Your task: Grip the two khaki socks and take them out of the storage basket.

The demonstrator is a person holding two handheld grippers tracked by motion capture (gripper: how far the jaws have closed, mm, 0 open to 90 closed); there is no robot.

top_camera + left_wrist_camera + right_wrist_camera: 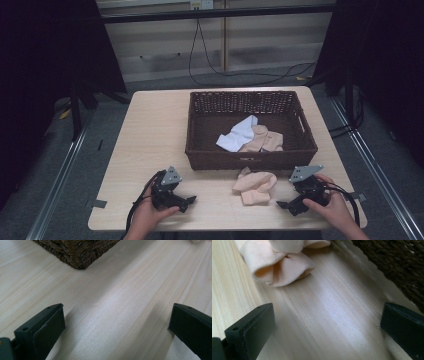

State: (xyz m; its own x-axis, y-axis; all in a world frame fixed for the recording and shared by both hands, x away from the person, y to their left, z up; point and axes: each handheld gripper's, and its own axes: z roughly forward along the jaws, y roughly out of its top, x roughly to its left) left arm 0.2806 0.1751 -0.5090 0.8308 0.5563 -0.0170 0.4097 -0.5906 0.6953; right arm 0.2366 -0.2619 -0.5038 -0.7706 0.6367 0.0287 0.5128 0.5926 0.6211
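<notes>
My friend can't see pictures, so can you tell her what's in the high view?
A person's two hands rest on a pale wooden table, each holding an open black gripper, left and right. A peach cloth lies crumpled between them, in front of a dark wicker basket. In the basket lie a white cloth and another peach one.

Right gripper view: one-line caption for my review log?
Open right tongs over bare table, peach sock lying just ahead, wicker basket alongside.

Peach cloth (284,267) on wooden table (332,322), wicker basket (397,262) beside, fingers (252,330) apart
</notes>
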